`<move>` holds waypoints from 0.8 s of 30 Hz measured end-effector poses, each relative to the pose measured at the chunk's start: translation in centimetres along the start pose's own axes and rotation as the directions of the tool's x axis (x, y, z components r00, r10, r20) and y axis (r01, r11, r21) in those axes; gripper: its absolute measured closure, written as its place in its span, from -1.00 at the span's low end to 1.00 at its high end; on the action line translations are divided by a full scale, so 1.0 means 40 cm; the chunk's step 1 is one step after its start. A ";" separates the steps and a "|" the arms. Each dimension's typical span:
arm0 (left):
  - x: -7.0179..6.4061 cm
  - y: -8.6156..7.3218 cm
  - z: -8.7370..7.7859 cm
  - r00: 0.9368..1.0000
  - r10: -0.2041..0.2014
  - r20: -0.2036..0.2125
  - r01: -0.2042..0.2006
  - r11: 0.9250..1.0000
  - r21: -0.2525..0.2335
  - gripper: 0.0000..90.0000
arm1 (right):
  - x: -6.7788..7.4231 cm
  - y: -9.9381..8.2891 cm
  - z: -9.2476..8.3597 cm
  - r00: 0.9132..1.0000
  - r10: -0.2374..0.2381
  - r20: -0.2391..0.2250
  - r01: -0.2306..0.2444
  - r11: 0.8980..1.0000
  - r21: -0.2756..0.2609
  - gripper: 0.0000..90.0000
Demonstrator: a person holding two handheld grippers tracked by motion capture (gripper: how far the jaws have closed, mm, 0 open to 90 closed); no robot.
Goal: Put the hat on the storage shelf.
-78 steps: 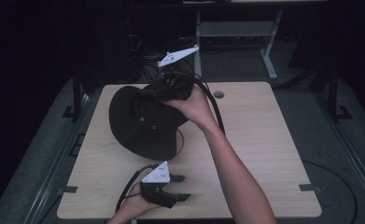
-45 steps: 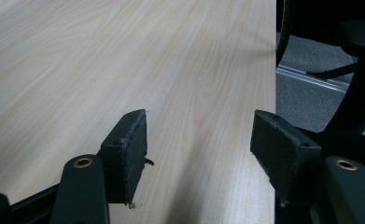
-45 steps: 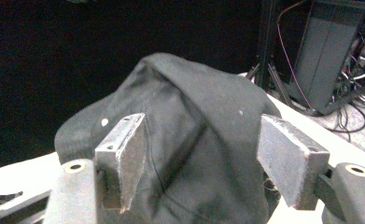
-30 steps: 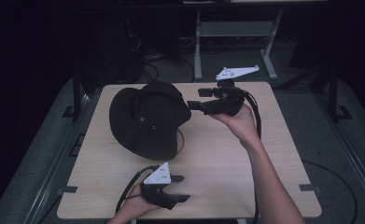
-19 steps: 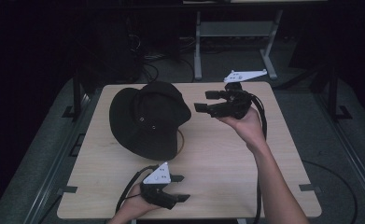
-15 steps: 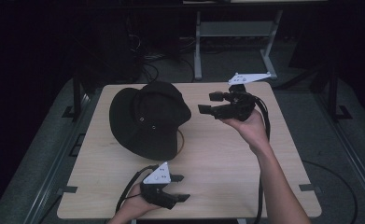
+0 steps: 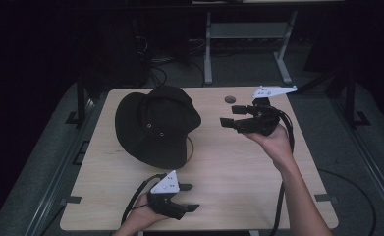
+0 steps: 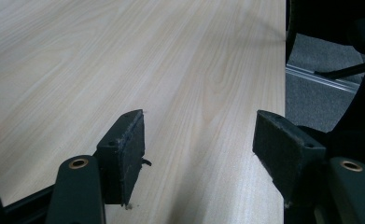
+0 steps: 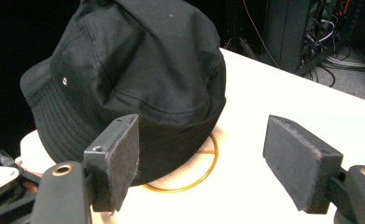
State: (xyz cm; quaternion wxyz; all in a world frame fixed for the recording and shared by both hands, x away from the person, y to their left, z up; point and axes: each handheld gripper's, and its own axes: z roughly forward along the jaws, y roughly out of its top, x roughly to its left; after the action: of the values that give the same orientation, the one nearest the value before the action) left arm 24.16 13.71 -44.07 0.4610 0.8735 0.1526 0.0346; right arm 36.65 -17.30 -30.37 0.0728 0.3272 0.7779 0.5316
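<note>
A black fabric bucket hat (image 7: 155,123) with small metal eyelets lies on the far left part of the pale wood-grain surface (image 7: 238,172), its crown up and its brim spread out around it. From under its near right edge curves a thin amber-yellow ring (image 9: 203,168), lying flat on the surface; most of the ring is hidden beneath the hat, so its full shape cannot be told.

The right tool (image 7: 233,117) is held in the person's right hand (image 7: 273,140) above the right side of the surface, well to the right of the hat and apart from it. It points left toward the hat, with its two black jaws spread wide and nothing between them. In the right gripper view the hat sits beyond the jaws, and the padded faces of both jaws are bare. A grey three-cornered plate (image 7: 273,91) stands on top of this tool, and a black cable (image 7: 285,162) trails down along the forearm.

The left tool (image 7: 187,197) rests low at the near edge of the surface, held by the person's left hand (image 7: 140,221), pointing right. Its jaws are also spread apart and empty; the left gripper view shows bare wood between the pads, with a sliver of the yellow ring at the far left edge of that view.

A small round hole (image 7: 230,100) sits in the surface near its far edge, between the hat and the right tool.
</note>
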 end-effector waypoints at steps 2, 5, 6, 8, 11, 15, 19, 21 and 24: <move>0.000 0.000 0.000 1.000 0.001 0.000 -0.001 1.000 0.000 -0.25 | -0.002 -0.004 -0.003 1.000 0.004 0.003 -0.004 1.000 0.005 -0.42; 0.000 0.000 0.000 1.000 0.000 -0.001 0.000 1.000 -0.001 -0.25 | -0.006 -0.019 -0.013 1.000 0.010 0.003 -0.010 1.000 -0.003 -0.42; 0.000 0.000 0.000 1.000 -0.001 -0.001 0.001 1.000 -0.001 -0.25 | -0.008 -0.029 -0.016 1.000 0.010 0.005 -0.010 1.000 0.002 -0.42; 0.001 0.000 0.000 1.000 0.000 -0.001 0.000 1.000 0.001 -0.26 | -0.010 -0.036 -0.019 1.000 0.016 0.002 -0.016 1.000 0.009 -0.43; 0.001 0.000 0.000 1.000 -0.001 -0.003 0.001 1.000 -0.001 -0.27 | -0.012 -0.049 -0.024 1.000 0.014 0.004 -0.014 1.000 0.009 -0.43; 0.002 0.000 -0.002 1.000 -0.011 -0.002 0.011 1.000 -0.004 -0.28 | -0.015 -0.065 -0.030 1.000 0.024 0.010 -0.024 1.000 0.011 -0.44; 0.002 -0.001 -0.003 1.000 -0.013 -0.003 0.013 1.000 -0.004 -0.29 | -0.020 -0.080 -0.040 0.999 0.027 0.016 -0.027 1.000 0.014 -0.45; 0.002 -0.001 -0.002 1.000 -0.016 -0.002 0.016 1.000 -0.009 -0.29 | -0.020 -0.084 -0.043 0.999 0.029 0.017 -0.029 0.999 0.017 -0.45; 0.002 -0.001 0.000 1.000 -0.020 -0.004 0.020 1.000 -0.014 -0.30 | -0.025 -0.101 -0.052 0.999 0.038 0.022 -0.038 0.999 0.018 -0.45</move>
State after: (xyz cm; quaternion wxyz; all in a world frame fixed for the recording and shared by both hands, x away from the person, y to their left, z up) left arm 24.20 13.77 -44.11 0.4671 0.8686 0.1620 0.0327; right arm 34.71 -20.39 -33.27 0.0683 0.3484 0.7754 0.5222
